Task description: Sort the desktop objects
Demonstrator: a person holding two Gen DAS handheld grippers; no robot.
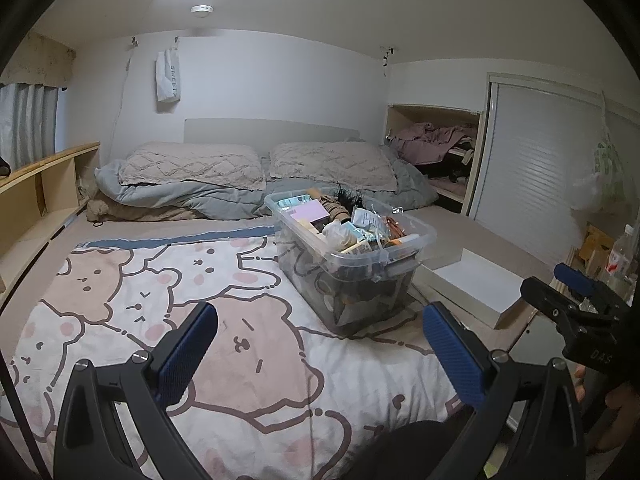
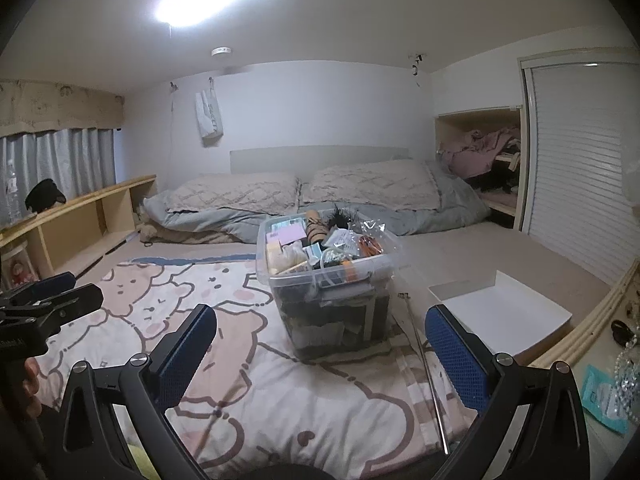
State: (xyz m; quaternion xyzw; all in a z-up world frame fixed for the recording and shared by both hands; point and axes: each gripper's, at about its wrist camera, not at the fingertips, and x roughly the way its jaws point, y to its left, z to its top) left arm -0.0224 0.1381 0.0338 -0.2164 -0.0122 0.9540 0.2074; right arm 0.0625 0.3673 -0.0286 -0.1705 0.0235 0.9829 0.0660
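A clear plastic bin [image 1: 360, 292] [image 2: 332, 320], heaped with small mixed items, stands on a bear-print blanket [image 1: 248, 360] [image 2: 320, 400] on the bed. Just right of it lies a shallow white box [image 1: 476, 284] [image 2: 508, 312], which looks empty. My left gripper [image 1: 320, 360] hovers open over the blanket, short of the bin, with nothing between its blue pads. My right gripper [image 2: 320, 356] is open too, in front of the bin and holding nothing. Each gripper shows at the edge of the other's view: the right gripper [image 1: 576, 284] at the far right, the left gripper [image 2: 60, 292] at the far left.
A thin metal rod [image 2: 424, 360] lies on the blanket between bin and white box. Pillows [image 1: 192, 164] and a grey quilt sit at the headboard. A wooden shelf [image 2: 80, 216] runs along the left. Right of the bed are a teal packet [image 2: 604, 396], beads and a bottle [image 1: 624, 256].
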